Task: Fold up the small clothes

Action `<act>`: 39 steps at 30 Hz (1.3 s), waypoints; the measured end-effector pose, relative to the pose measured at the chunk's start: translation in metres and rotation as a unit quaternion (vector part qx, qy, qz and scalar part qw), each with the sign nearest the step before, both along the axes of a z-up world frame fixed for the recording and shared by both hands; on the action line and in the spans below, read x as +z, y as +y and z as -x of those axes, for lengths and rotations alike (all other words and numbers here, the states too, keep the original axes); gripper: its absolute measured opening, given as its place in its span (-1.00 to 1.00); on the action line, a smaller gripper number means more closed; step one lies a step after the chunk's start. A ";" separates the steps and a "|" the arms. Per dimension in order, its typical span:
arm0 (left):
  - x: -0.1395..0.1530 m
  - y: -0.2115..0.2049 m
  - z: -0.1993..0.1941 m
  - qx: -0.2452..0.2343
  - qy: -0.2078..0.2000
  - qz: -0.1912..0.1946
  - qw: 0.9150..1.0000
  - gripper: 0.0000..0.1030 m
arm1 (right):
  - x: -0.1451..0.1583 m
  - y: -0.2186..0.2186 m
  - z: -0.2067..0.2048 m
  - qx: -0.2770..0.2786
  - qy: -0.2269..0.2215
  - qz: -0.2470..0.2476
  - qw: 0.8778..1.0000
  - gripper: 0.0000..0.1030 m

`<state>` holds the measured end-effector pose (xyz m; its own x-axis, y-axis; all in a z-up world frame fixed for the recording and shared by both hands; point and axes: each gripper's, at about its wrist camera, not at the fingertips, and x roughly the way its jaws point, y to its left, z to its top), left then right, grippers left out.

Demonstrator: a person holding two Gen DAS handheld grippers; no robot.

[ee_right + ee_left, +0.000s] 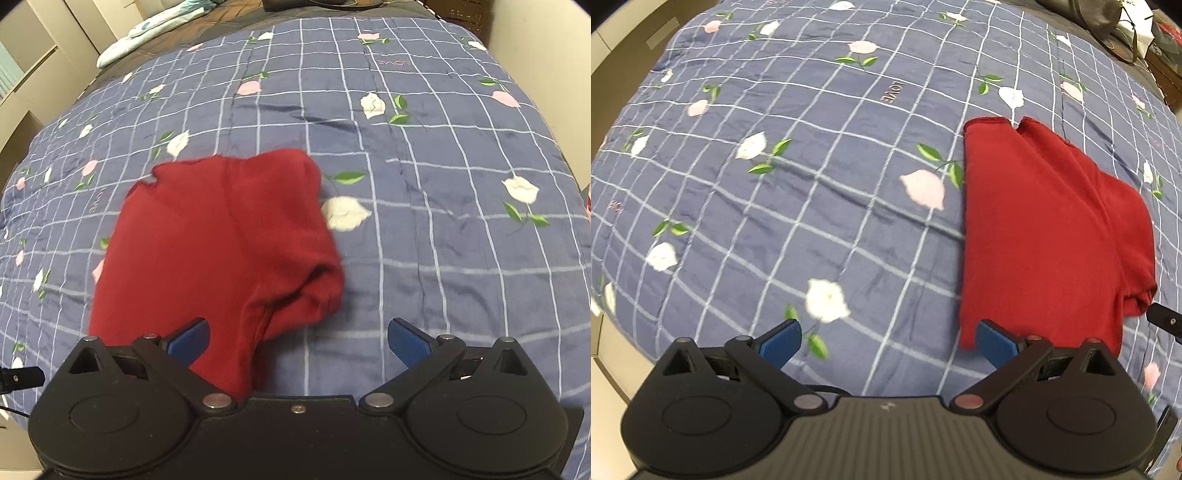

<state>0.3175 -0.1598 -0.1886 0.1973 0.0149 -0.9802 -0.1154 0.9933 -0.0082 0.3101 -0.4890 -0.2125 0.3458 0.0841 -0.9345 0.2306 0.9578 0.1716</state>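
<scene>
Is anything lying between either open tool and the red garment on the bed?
Nothing visible. The red garment lies alone on the quilt. The right tool is open with the near hem already between its fingers; the left tool is open at the garment's near corner, only bare quilt between.

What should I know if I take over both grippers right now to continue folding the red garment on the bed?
Left gripper: open, holding nothing, its right finger just over the near-left corner of the red knit garment.
Right gripper: open, holding nothing, above the garment's near edge.
The garment lies on the blue checked floral quilt, already folded over into a rough rectangle.
Left to do: the right side bunches thickly; smooth it or make a final fold, I would judge.
</scene>
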 end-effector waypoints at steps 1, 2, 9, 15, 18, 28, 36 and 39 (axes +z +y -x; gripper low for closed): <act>-0.004 -0.004 -0.007 0.000 0.001 0.003 1.000 0.99 | -0.003 -0.004 -0.007 -0.001 0.002 -0.002 1.000 0.99; -0.008 -0.008 -0.013 0.000 0.003 0.005 1.000 0.99 | -0.007 -0.008 -0.015 -0.002 0.004 -0.006 1.000 0.99; -0.040 -0.037 -0.052 -0.012 0.014 0.025 1.000 0.99 | -0.042 -0.032 -0.064 0.006 0.029 -0.037 0.999 0.99; -0.062 -0.052 -0.074 -0.022 0.034 0.040 0.998 0.99 | -0.070 -0.040 -0.088 0.016 0.049 -0.077 0.996 0.98; -0.069 -0.055 -0.081 -0.020 0.048 0.052 0.997 0.99 | -0.078 -0.040 -0.091 0.016 0.055 -0.093 0.994 0.97; -0.070 -0.059 -0.086 -0.040 0.059 0.082 0.994 0.73 | -0.077 -0.036 -0.075 -0.021 0.041 -0.142 0.989 0.21; -0.057 -0.061 -0.082 -0.072 0.046 0.124 0.989 -0.23 | -0.056 -0.031 -0.065 -0.039 0.017 -0.144 0.989 -0.62; -0.046 -0.061 -0.080 -0.098 0.034 0.127 0.986 -0.46 | -0.039 -0.021 -0.060 -0.035 0.000 -0.136 0.990 -0.66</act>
